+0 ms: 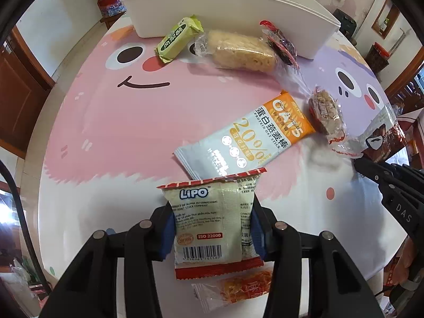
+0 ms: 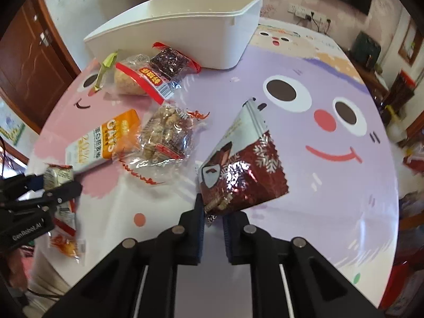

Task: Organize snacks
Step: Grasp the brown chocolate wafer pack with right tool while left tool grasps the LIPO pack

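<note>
My left gripper (image 1: 212, 208) is shut on a cream Lipo biscuit packet (image 1: 209, 225) with red ends; its blue pads press on both sides. An orange snack packet (image 1: 238, 288) lies under it on the table. In the right wrist view my right gripper (image 2: 214, 212) is shut on the bottom corner of a dark red foil snack bag (image 2: 238, 169), which stands tilted up from the table. The white bin (image 1: 238, 13) stands at the far side of the table. Its inside (image 2: 172, 29) shows nothing in it. The right gripper's fingers (image 1: 371, 172) show at the right edge of the left wrist view.
Loose snacks lie between the grippers and the bin: an orange and white oat bar (image 1: 251, 135), a clear-wrapped nut cake (image 1: 326, 111), a rice cracker block (image 1: 238, 50), a dark red-edged packet (image 1: 281, 42) and a green packet (image 1: 176, 38). The cartoon-face tablecloth (image 1: 119, 132) covers the round table.
</note>
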`<state>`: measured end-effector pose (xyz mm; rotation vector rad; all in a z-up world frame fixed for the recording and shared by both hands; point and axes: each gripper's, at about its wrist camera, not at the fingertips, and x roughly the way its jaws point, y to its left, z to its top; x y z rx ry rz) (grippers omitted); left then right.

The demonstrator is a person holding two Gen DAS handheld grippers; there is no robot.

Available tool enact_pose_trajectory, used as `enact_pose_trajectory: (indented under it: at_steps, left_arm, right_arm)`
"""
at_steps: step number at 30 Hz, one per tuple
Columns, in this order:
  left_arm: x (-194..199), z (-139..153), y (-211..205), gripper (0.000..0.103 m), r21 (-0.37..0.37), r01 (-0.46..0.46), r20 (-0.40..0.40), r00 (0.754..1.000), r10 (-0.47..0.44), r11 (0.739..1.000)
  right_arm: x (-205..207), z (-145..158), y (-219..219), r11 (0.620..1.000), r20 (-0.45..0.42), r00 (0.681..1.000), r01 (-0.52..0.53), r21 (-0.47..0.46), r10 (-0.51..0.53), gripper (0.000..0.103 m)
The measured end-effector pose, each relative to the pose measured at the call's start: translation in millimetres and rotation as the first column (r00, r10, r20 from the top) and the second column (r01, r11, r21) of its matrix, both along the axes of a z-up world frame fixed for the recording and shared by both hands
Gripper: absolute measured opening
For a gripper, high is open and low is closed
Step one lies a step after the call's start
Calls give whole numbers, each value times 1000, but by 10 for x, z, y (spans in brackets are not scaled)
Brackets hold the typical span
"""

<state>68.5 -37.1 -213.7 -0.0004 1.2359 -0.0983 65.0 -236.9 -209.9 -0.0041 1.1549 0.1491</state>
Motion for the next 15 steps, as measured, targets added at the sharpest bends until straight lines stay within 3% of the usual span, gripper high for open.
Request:
enact_pose_trajectory:
  at_steps: [6, 15]
  left_arm:
    - [-101, 91, 70, 46, 8, -15, 51, 999, 15, 1000]
    - [-122, 563, -31, 46, 66, 24, 198, 979, -37, 998]
  right_arm:
    - [-24, 49, -47, 997, -20, 1000, 21, 71, -20, 10]
    - [-73, 505, -12, 993, 79, 997, -2, 117, -7, 10]
